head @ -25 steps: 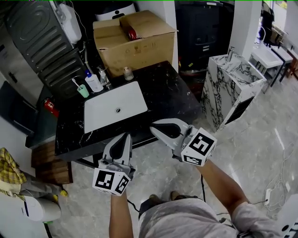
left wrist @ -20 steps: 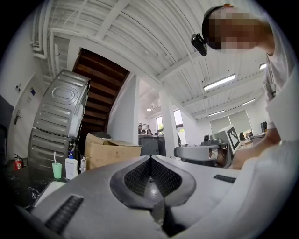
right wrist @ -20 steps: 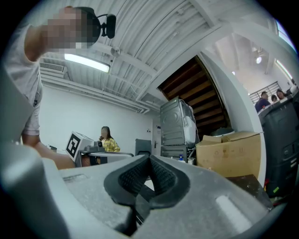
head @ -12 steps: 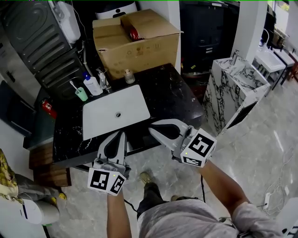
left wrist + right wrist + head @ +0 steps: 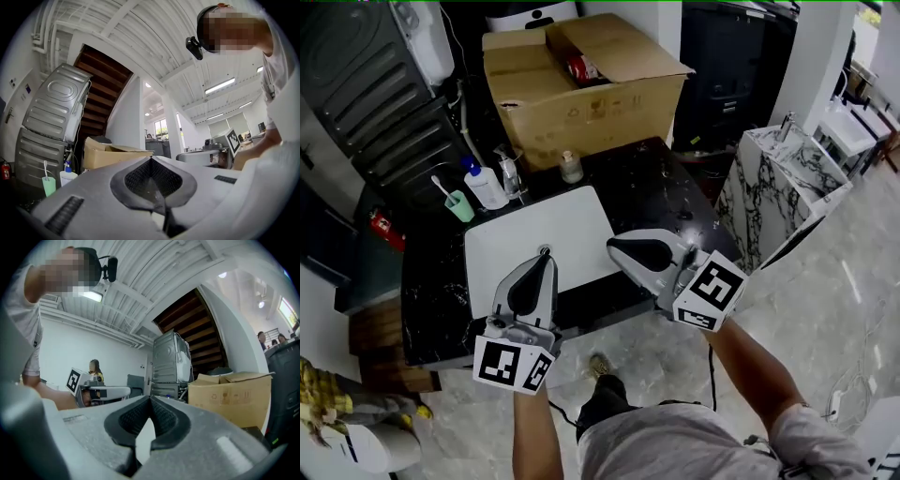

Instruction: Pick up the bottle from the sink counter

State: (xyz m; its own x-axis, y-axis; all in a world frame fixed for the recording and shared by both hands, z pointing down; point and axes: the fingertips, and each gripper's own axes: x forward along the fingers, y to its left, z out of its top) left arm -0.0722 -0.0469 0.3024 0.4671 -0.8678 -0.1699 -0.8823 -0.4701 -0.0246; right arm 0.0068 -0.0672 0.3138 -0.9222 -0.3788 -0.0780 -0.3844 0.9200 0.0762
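A white pump bottle with a blue top stands at the back left of the black counter, beside the faucet. It shows in the left gripper view too, as the pump bottle. A small clear bottle stands behind the white sink basin. My left gripper hovers over the basin's front edge, shut and empty. My right gripper is shut too, over the basin's front right corner. Both are well short of the bottles. Nothing sits between the jaws of the left gripper or the right gripper.
A green cup with a toothbrush stands left of the pump bottle. A large open cardboard box sits behind the counter. A marble vanity stands to the right, a grey appliance to the left. A person stands far off in the right gripper view.
The counter has come closer in the head view. Both grippers have moved forward from in front of the counter's edge to over the basin's front. Their jaws stay shut.
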